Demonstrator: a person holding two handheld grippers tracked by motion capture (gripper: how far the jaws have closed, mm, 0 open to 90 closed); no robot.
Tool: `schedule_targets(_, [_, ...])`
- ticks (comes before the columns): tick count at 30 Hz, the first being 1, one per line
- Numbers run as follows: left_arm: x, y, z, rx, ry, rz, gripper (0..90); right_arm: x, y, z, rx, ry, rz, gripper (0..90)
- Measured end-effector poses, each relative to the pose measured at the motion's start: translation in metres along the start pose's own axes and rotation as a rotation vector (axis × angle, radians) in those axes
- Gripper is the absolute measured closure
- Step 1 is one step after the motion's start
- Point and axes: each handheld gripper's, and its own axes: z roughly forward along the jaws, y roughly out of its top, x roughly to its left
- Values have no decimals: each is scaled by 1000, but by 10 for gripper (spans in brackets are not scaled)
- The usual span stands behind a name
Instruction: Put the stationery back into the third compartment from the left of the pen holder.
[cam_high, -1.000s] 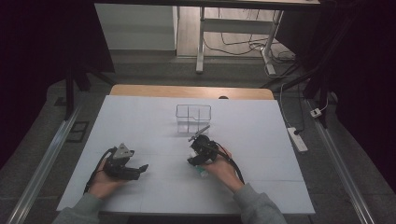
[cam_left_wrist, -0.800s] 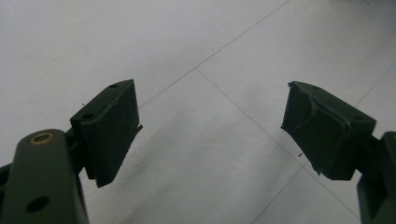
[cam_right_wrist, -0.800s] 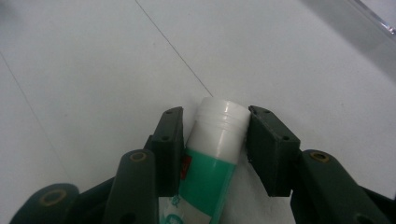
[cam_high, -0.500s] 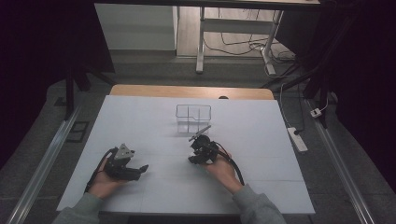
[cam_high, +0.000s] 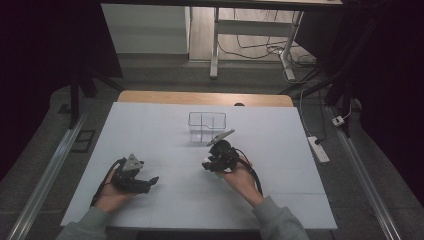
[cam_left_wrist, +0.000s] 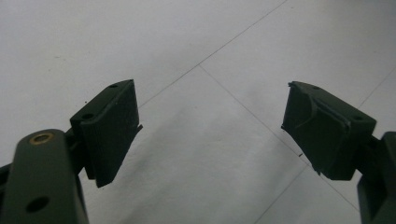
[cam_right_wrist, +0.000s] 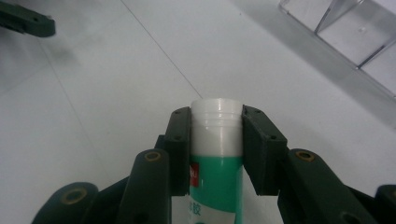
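Right hand-held gripper (cam_right_wrist: 217, 140): clenched on a green-and-white tube (cam_right_wrist: 217, 154), pads pressing either side just below its white cap; jaws have just been closing on it. Held near the middle of the white table (cam_high: 150, 125), just near of the clear divided organizer (cam_high: 207, 126). Left hand-held gripper (cam_left_wrist: 210, 135): released, jaws spread, nothing between them, near-left on the table.

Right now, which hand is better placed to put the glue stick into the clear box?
Right. Its tongs are shut on the glue stick, close to the clear box. The left tongs are open, holding nothing, farther from it.
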Motion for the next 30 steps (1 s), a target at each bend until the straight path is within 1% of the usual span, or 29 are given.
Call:
schedule_targets(3, [0, 0, 0, 1, 1, 2, 184, -1, 1, -7, -25, 2, 1, 645])
schedule_targets(4, [0, 0, 0, 1, 0, 3, 184, -1, 2, -9, -35, 6, 9, 646])
schedule_targets(8, [0, 0, 0, 3, 0, 2, 183, -1, 3, -16, -57, 5, 15, 645])
schedule_targets(17, [0, 0, 1, 4, -2, 4, 184, -3, 3, -21, -83, 0, 16, 645])
schedule_targets(30, [-1, 0, 2, 14, 1, 12, 184, -5, 5, -34, -149, -25, 16, 645])
